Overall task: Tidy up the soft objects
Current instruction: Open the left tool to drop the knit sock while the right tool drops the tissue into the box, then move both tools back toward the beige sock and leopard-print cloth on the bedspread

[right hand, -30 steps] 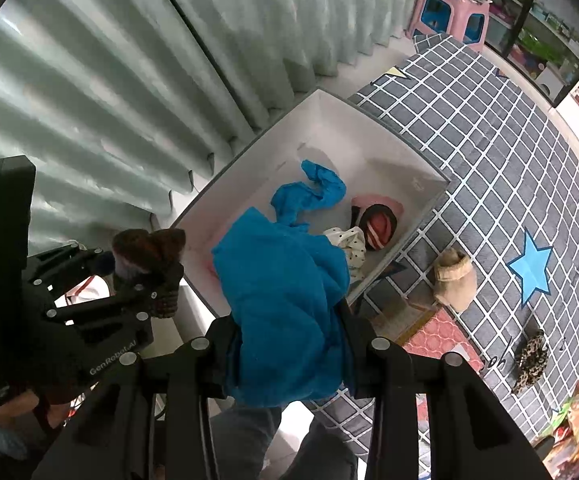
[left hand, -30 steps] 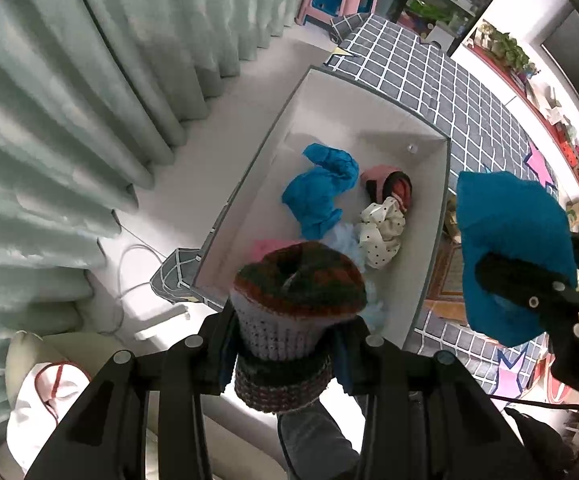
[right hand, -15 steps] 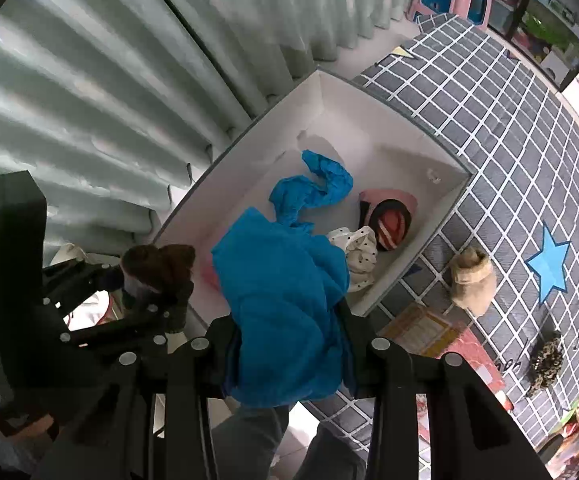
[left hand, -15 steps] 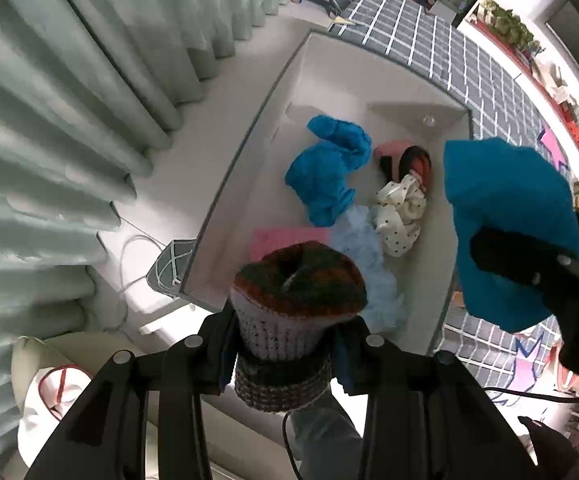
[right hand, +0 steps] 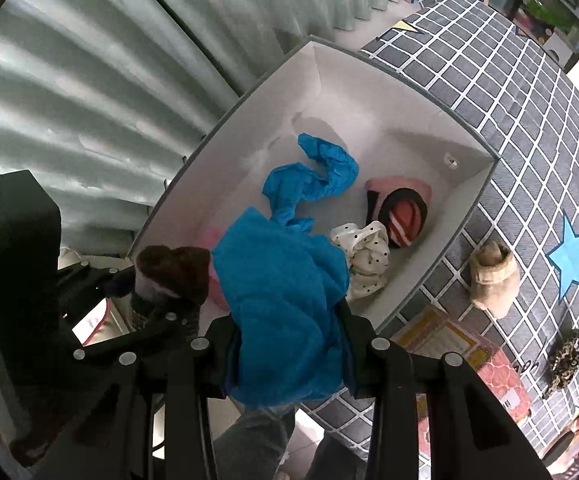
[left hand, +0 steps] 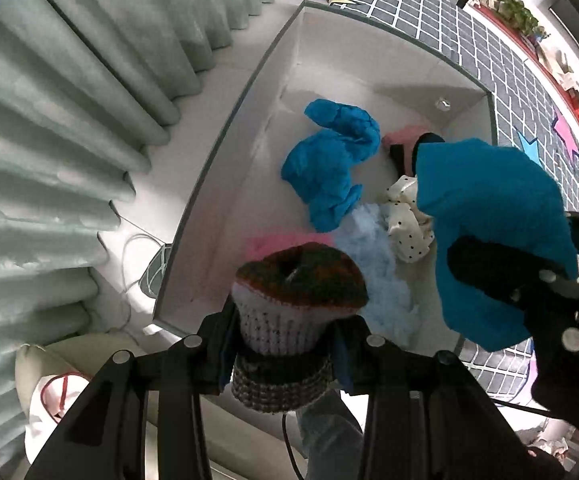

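The left gripper (left hand: 285, 332) sits at the bottom centre of its own view, its jaws clamped on a knitted hat (left hand: 289, 304) with a dark red-and-green top and a pale ribbed band. The right gripper (right hand: 289, 336) is at the bottom centre of its view, its jaws closed around a bright blue cloth (right hand: 285, 304) that bulges up between the fingers. Both are held above the near end of a white box (right hand: 469, 196), which fills the middle of each frame beside pale green curtains (left hand: 89, 100) on the left. Inside the box lie a crumpled blue garment (left hand: 333, 160), a white piece with black dots (right hand: 365, 264), a pink and dark striped hat (right hand: 401, 212), a light blue fluffy cloth (left hand: 377, 272) and something pink (left hand: 285, 242) partly hidden behind the knitted hat. In the right wrist view, a grey checked rug (right hand: 529, 120) with a blue star (right hand: 569, 252) spreads to the right of the box; on it lie a beige soft item (right hand: 493, 276) and a small dark speckled one (right hand: 565, 356).
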A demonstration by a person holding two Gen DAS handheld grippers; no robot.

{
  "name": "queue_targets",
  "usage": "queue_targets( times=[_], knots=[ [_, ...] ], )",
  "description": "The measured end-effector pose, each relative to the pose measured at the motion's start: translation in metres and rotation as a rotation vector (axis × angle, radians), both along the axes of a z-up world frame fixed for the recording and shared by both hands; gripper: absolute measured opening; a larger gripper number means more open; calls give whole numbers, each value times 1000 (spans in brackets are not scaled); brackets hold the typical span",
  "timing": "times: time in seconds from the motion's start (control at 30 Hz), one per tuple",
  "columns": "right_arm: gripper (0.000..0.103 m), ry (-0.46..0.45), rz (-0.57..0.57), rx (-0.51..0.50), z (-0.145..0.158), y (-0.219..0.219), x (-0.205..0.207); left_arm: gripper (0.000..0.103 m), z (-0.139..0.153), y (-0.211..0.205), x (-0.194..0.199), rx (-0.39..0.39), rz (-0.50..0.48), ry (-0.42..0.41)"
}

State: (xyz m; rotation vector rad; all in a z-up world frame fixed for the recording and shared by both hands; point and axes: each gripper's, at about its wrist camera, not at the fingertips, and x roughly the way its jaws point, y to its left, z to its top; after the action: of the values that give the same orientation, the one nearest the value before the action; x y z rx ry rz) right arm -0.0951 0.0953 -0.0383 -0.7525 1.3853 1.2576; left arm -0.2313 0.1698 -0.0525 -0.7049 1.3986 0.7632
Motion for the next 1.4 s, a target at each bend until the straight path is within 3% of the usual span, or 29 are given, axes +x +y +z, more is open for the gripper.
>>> queue_targets(
  times=[0.3, 0.43, 0.47, 0.5, 0.57, 0.67, 0.77, 1.07, 1.4],
  knots=[
    [39, -3, -5, -12, -12, 4, 3, 46, -9, -2, 2, -31, 3, -11],
    [44, 5, 3, 4, -8, 5, 2, 61, -4, -5, 2, -22, 0, -39],
    [45, 8, 6, 6, -7, 5, 2, 68, -3, -5, 2, -21, 2, -42],
    [57, 11, 9, 8, -6, 5, 2, 78, -1, -5, 2, -19, 5, -43],
    [73, 16, 8, 18, -2, 4, 2, 82, 2, -5, 1, -7, 18, -43],
    [74, 13, 9, 37, 8, 2, 3, 88, 8, -4, -1, -2, 38, -72],
    [101, -43, 2, 43, 17, 0, 7, 102, 13, -2, -1, -28, 52, -128],
    [102, -9, -120, 113, 50, -25, 45, 103, 35, -3, 13, -50, 39, -205],
    [102, 44, -328, 159, 78, -100, 134, 103, 90, -30, 103, -84, -166, -254]
  ],
)
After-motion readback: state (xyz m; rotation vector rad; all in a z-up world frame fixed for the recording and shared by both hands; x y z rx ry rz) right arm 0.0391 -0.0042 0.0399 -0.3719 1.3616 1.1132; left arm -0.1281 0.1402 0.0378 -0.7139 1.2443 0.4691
